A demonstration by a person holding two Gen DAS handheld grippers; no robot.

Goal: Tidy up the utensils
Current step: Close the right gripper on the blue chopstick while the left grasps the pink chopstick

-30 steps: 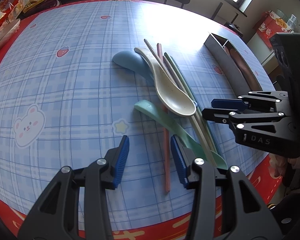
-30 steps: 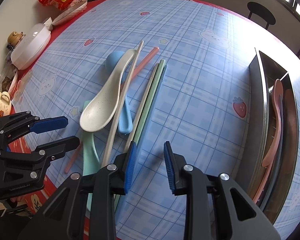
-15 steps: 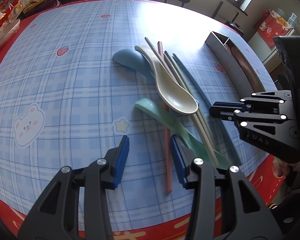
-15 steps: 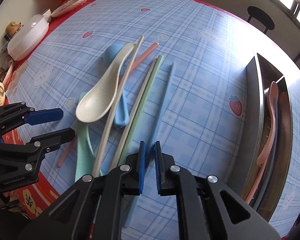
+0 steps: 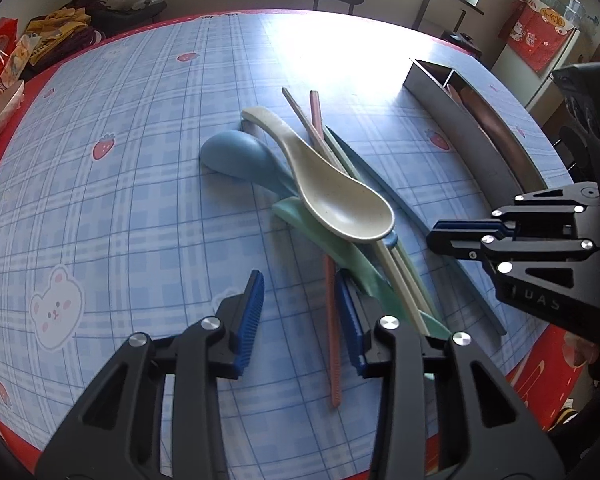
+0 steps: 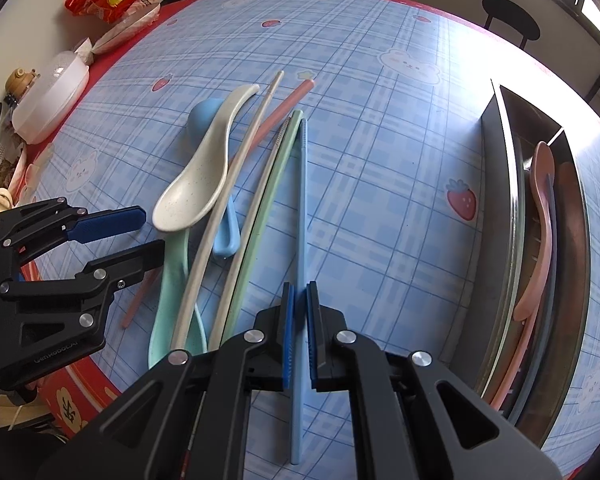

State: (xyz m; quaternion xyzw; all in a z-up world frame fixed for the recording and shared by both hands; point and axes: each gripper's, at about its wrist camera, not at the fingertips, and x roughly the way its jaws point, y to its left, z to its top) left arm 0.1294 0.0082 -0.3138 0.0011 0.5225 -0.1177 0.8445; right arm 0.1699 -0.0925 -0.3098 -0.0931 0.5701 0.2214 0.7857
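Left tool [image 5: 298, 316] hung with its pads spread and closing in a little, nothing pressed between them; a pink chopstick [image 5: 332, 344] lay on the worktop [image 5: 120, 200] just inside its right-hand pad, running away from the tool toward the far edge; beside it sat the heap, a blue spoon [image 5: 236, 156] under a cream spoon [image 5: 340, 208] with a green spoon [image 5: 340, 252] crossing below; further right, the right tool [image 6: 299, 336] was pressed together on the near part of a blue chopstick [image 6: 301, 200], whose long axis ran straight out ahead between the pads and apart from the green chopsticks [image 6: 268, 200] next to it; at the far right stood the metal tray [image 6: 496, 200], its length roughly parallel to the held stick, a pink spoon [image 6: 538, 240] already inside; judged from this, the right hand was the nearer one to the tray, and the stick would need only a sideways carry to the right without much turning.
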